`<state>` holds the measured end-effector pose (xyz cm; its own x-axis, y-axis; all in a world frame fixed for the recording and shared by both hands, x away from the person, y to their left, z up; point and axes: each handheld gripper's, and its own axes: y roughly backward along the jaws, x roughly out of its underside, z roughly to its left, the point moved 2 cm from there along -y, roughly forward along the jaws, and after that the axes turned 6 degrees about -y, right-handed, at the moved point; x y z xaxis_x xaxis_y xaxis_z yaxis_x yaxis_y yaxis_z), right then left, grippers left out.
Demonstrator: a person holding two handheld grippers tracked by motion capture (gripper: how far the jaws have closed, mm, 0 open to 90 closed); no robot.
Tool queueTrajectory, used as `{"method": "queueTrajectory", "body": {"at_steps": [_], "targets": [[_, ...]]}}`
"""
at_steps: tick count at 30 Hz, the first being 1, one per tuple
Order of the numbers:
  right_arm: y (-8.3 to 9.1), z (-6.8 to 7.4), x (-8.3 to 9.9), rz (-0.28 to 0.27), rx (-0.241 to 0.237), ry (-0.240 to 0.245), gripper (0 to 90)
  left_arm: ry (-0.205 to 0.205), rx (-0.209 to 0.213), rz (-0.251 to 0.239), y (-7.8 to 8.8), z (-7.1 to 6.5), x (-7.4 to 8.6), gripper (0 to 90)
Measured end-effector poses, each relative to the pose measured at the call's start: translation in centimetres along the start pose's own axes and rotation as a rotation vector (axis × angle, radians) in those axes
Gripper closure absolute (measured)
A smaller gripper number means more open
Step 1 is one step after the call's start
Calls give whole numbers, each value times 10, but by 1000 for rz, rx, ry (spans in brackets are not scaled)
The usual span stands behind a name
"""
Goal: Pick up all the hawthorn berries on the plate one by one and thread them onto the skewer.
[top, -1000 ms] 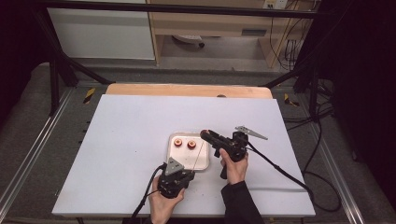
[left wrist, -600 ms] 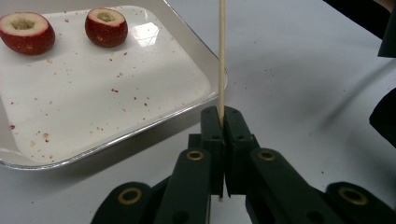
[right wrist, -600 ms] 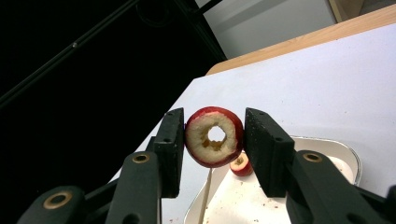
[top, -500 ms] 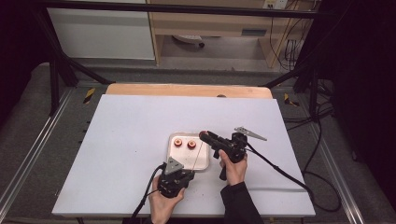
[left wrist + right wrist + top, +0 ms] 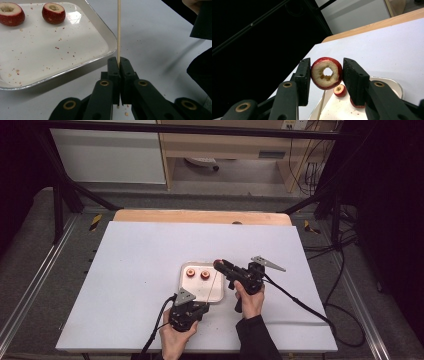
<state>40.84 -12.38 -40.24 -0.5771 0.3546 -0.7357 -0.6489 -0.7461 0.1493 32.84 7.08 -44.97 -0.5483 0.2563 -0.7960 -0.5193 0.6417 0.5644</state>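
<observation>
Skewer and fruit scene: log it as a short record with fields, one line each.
work in hand: threading cored red fruit onto a wooden skewer
left gripper: shut on the skewer, which stands upright beside the tray's corner
right gripper: shut on a cored red fruit, hole facing the camera, held above the tray
tray: white, shallow, on the white table, speckled with crumbs
fruit in tray: two cored pieces side by side at the far end
skewer load: no fruit on it yet

Skewer [image 5: 118, 27] top cut off by frame edge; one fruit [image 5: 357, 103] half-hidden behind jaw.
</observation>
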Motion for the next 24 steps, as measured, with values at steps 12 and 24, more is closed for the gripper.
{"method": "queueTrajectory", "body": {"at_steps": [12,24], "targets": [[1,2,-1,-4,-23,-33,596,-1,-8,-12,1,0,-1,884],[-2,1,6,22,-25,-16,596,7,-14,-15,1,0,-4,883]]}}
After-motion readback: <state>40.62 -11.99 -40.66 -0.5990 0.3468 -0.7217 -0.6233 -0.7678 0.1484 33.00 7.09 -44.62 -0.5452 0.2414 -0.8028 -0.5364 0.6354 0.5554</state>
